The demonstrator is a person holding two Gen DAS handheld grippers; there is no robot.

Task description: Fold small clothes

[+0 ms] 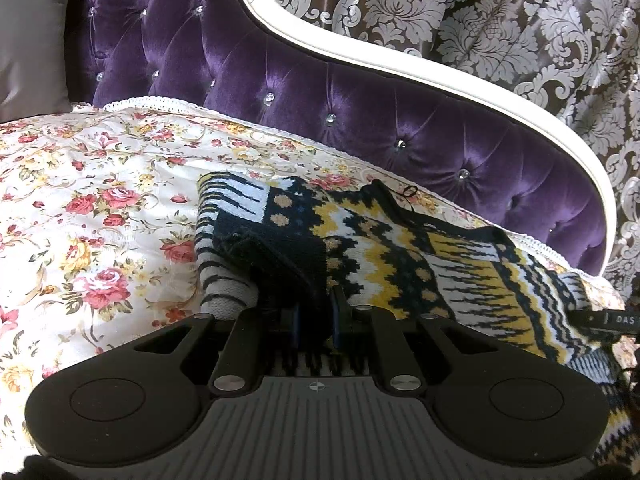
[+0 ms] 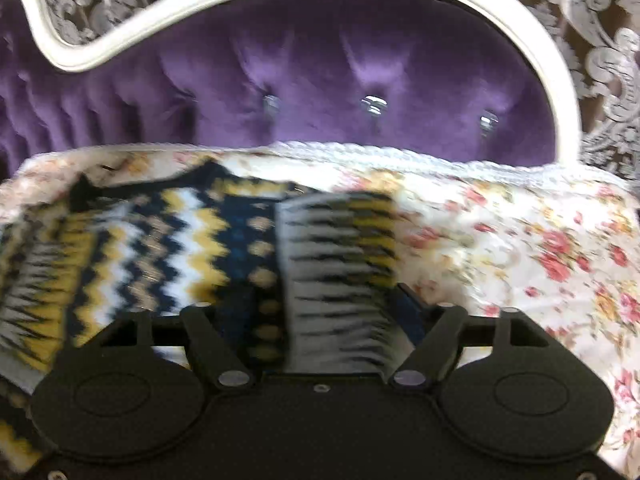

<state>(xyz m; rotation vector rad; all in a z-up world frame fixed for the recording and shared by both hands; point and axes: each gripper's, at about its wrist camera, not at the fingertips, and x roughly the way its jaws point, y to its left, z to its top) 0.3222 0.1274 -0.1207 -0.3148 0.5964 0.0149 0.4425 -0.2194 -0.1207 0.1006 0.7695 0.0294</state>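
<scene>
A: Left gripper [image 1: 316,312] clamped on sweater [image 1: 400,248] cuff; right gripper [image 2: 320,320] spread, sleeve between.
B: Axis?
A: Sweater lies on floral bedspread [image 1: 100,184], running left-right along purple headboard [image 1: 280,80]. Right view blurred, right fingertips hidden.

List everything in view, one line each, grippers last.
sweater: one, navy, yellow and white patterned knit, lying on the bedspread, partly folded.
bedspread: one, cream with red and yellow roses, white lace edge, covering the bed.
headboard: one, purple tufted velvet with crystal buttons, white curved frame, behind the bed.
wallpaper: brown with silver damask, behind the headboard.
pillow: one, grey, far left corner.
left gripper: black, shut on the sweater's dark cuff.
right gripper: black, fingers apart around a sweater sleeve; image blurred.
</scene>
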